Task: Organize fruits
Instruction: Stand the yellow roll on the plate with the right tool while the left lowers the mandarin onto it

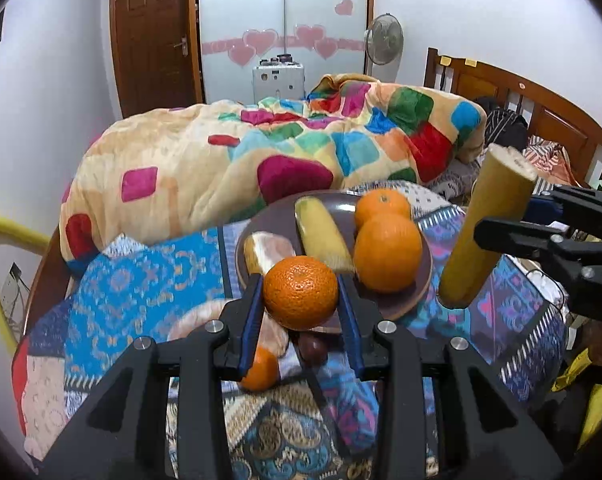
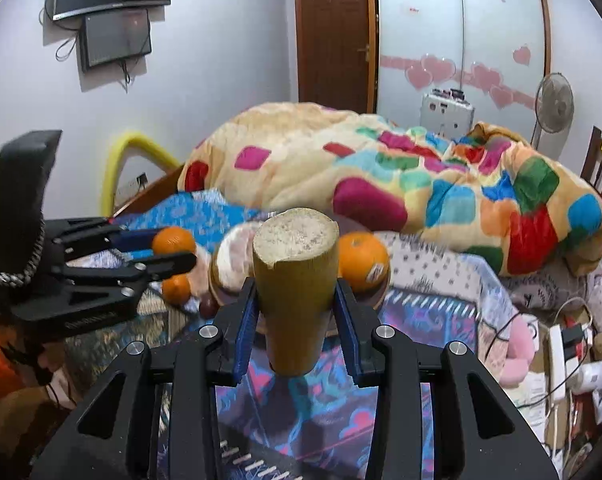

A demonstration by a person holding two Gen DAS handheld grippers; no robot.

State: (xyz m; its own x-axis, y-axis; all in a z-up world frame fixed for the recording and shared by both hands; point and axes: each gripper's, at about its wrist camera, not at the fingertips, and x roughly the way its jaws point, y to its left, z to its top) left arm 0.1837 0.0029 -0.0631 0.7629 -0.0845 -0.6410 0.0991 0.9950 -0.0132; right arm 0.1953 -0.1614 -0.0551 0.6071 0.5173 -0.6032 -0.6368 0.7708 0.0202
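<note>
Carrying an orange (image 1: 300, 293) in my left claw (image 1: 301, 312) and a yellow stalk piece (image 2: 295, 292) in my right claw (image 2: 297, 324), I'm mid-delivery; next, setting both on the plate (image 1: 397, 304).

left gripper (image 1: 301, 300) clamped, right gripper (image 2: 297, 312) clamped — both raised

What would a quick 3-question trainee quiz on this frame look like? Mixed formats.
1. True or false: the left gripper is empty.
2. The right gripper is shut on: A) the sugarcane piece B) an orange C) nothing.
3. How many oranges lie on the brown plate, not counting the held orange?

Key:
1. False; it grips an orange.
2. A.
3. Two.
</note>
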